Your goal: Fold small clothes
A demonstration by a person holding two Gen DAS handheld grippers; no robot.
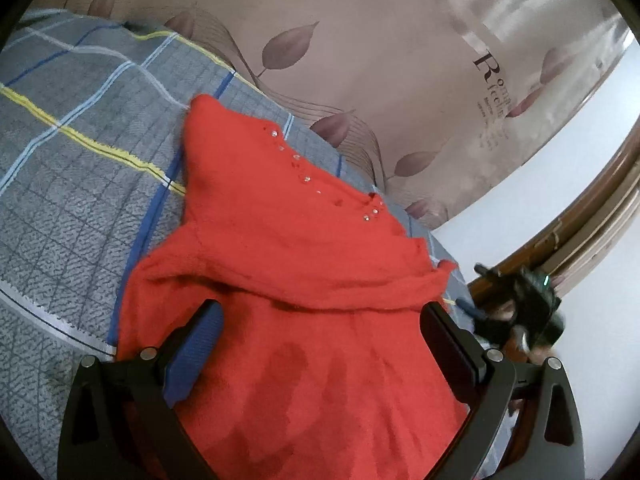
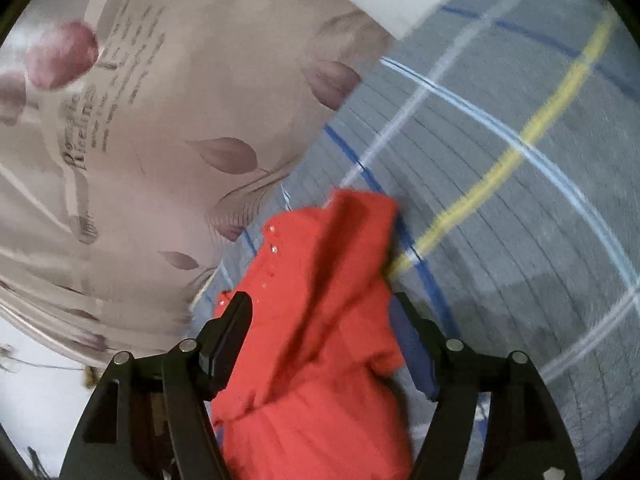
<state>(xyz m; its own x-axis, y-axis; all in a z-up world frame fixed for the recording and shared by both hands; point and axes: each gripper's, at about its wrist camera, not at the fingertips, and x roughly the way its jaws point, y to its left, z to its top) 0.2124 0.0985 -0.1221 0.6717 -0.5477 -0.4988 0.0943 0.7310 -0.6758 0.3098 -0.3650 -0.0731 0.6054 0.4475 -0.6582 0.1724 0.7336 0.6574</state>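
grey checked blanket (image 1: 72,184) at left, red knit sweater (image 1: 304,248) spread on it, beige leaf-print cover (image 1: 360,60) behind. sweater looks soft, light, floppy, fuzzy rather than slippery; small beads (image 1: 296,157) by neckline could snag. best hold probably at hem corner, sleeve end or folded edge, pinching both layers. left gripper (image 1: 320,320) wide open, jaws straddle sweater, pads not pressing. right gripper (image 2: 320,320) open too, red cloth between jaws, nothing clamped; view blurred.
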